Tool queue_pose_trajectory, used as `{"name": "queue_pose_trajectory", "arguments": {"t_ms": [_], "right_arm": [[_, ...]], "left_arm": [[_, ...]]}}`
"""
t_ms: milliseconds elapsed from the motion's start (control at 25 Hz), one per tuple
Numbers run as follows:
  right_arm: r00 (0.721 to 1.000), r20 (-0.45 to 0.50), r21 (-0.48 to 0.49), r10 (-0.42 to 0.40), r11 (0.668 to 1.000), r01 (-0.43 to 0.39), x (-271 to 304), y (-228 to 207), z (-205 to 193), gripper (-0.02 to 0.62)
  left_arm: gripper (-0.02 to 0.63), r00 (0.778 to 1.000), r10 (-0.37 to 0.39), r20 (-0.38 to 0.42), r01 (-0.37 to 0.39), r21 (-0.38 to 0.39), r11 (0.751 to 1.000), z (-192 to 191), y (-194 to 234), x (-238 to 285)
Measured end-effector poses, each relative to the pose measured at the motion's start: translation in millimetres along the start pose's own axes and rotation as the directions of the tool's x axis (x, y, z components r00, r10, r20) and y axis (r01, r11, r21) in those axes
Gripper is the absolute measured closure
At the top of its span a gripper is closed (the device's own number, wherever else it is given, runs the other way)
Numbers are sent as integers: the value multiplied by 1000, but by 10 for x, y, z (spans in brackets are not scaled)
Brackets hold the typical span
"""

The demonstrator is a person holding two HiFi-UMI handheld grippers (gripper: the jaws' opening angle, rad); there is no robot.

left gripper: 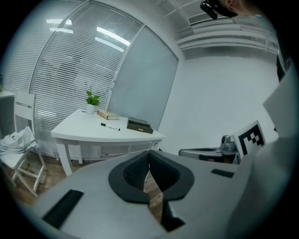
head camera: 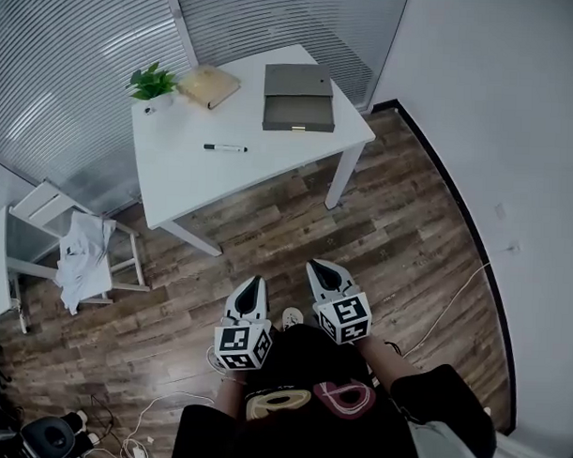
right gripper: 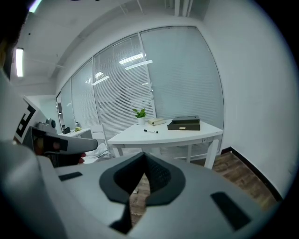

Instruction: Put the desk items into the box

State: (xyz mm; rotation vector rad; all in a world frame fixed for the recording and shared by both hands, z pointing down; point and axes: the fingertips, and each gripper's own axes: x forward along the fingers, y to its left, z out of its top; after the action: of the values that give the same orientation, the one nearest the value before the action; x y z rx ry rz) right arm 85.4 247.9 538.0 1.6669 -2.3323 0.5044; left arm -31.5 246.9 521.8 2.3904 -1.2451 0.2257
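A white desk [head camera: 185, 178] stands across the room by the blinds. On it lie a dark grey box [head camera: 299, 98], a black marker pen [head camera: 225, 148], a tan book [head camera: 209, 85] and a small potted plant [head camera: 153, 83]. My left gripper [head camera: 253, 284] and right gripper [head camera: 321, 270] hang close to my body over the wood floor, well short of the desk. Both are shut with nothing between the jaws. The left gripper view shows the desk [left gripper: 88, 130] with the box [left gripper: 139, 125] and pen [left gripper: 110, 126]; the right gripper view shows the box [right gripper: 184, 124] and pen [right gripper: 150, 131].
A white chair [head camera: 75, 239] draped with cloth stands left of the desk. Cables [head camera: 149, 416] and dark equipment lie on the floor at bottom left. A white wall runs along the right, and another cable [head camera: 453, 300] trails near it.
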Motion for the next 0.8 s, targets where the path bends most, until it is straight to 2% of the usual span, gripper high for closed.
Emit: {"name": "queue_pose_trajectory", "arguments": {"t_ms": [360, 560, 800], "right_arm": [[1000, -4, -4, 2, 1000, -2, 65, -114, 59, 586], [1000, -3, -10, -18, 1000, 18, 215, -162, 120, 586], [998, 5, -1, -55, 998, 55, 488, -252, 271, 586]], "left_arm": [[589, 1000, -6, 24, 6, 4, 1000, 162, -19, 202], [589, 999, -36, 15, 36, 7, 999, 216, 55, 380], [589, 997, -78, 23, 78, 23, 997, 459, 224, 703]]}}
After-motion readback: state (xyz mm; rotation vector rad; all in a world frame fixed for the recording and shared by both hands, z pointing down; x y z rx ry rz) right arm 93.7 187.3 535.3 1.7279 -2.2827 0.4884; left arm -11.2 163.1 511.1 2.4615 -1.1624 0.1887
